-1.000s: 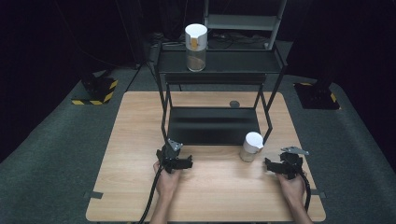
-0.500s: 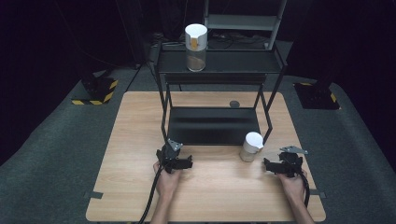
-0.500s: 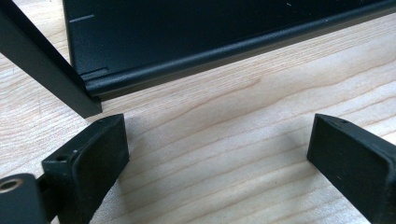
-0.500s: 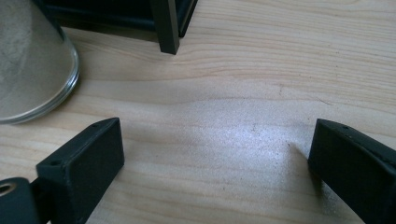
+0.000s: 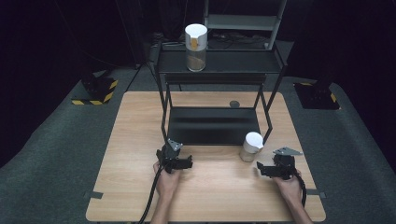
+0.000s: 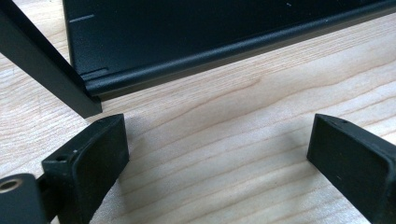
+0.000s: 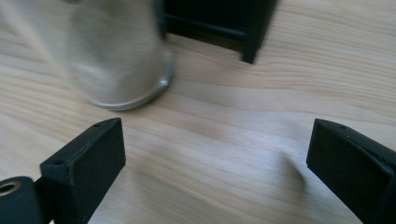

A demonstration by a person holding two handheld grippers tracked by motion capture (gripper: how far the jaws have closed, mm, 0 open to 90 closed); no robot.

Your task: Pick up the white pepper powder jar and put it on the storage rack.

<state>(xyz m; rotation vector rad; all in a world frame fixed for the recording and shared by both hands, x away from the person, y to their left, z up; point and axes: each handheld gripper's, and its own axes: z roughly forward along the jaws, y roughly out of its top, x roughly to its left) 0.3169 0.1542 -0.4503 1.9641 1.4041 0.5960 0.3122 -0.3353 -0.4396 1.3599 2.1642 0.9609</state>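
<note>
Your right gripper (image 7: 212, 158) rests on the desk (image 5: 140, 140) with jaws spread wide and empty, having just been opening, the jar (image 7: 116, 56) standing free just ahead-left of them, while your left gripper (image 6: 215, 163) waits equally wide and empty.

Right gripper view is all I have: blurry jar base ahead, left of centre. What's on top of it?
Observer: The jar stands upright with a white lid on.
Operator: Any other jar around?
Observer: Yes, a second white-lidded jar stands on the top shelf of the black rack.
Operator: Left gripper?
Observer: The left gripper is open, low over the wooden table by the rack's front left leg, with nothing between its fingers.
</note>
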